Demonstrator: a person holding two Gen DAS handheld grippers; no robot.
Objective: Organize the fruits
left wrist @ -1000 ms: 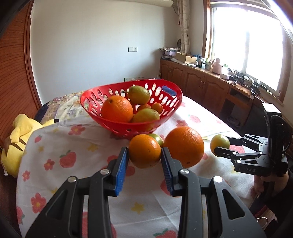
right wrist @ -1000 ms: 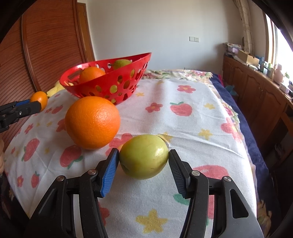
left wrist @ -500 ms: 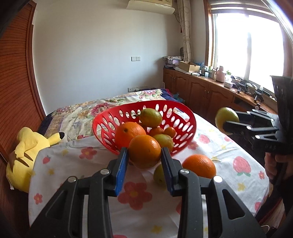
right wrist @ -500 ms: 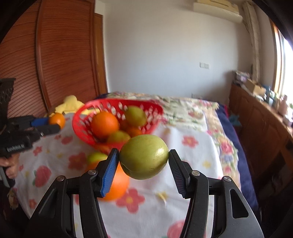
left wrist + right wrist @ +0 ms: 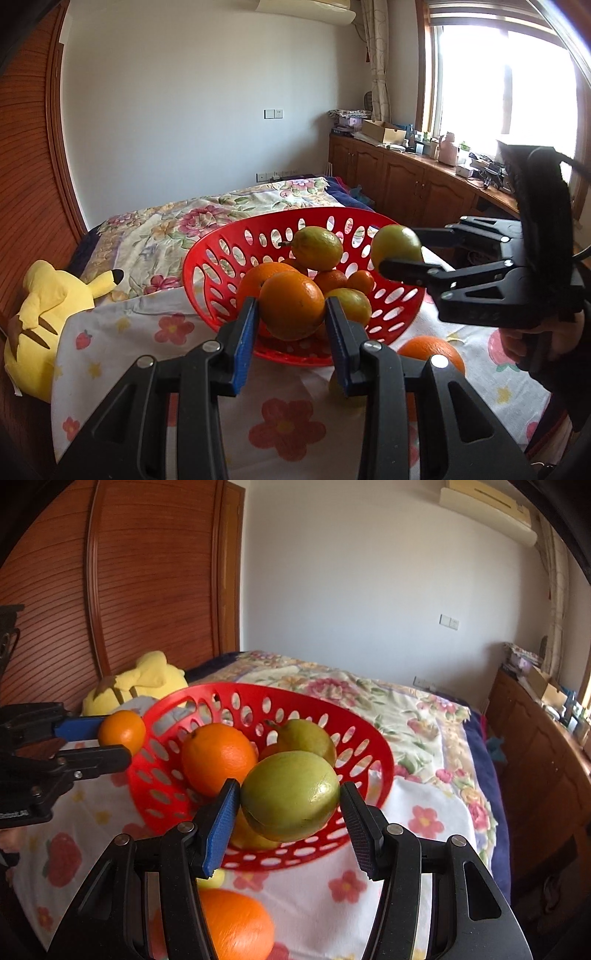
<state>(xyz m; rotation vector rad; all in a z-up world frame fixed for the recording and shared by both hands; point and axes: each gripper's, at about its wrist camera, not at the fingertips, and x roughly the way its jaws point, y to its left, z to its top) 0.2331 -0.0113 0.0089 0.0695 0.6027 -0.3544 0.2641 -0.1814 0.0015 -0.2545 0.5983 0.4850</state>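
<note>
Fruits already crowd the red basket (image 5: 207, 266); left gripper (image 5: 291, 317) grasps an orange (image 5: 291, 310), right gripper (image 5: 290, 805) a green fruit (image 5: 291, 794).

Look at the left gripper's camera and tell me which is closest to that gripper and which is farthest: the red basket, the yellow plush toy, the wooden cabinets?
1. The red basket, straight ahead of the left gripper.
2. The yellow plush toy, off to the left by the wooden wall.
3. The wooden cabinets, farthest, along the right wall under the window.

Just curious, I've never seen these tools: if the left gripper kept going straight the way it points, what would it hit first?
Probably the red basket. The left gripper, shut on a small orange, points at its near rim and the fruit piled inside; depth is hard to judge.
</note>
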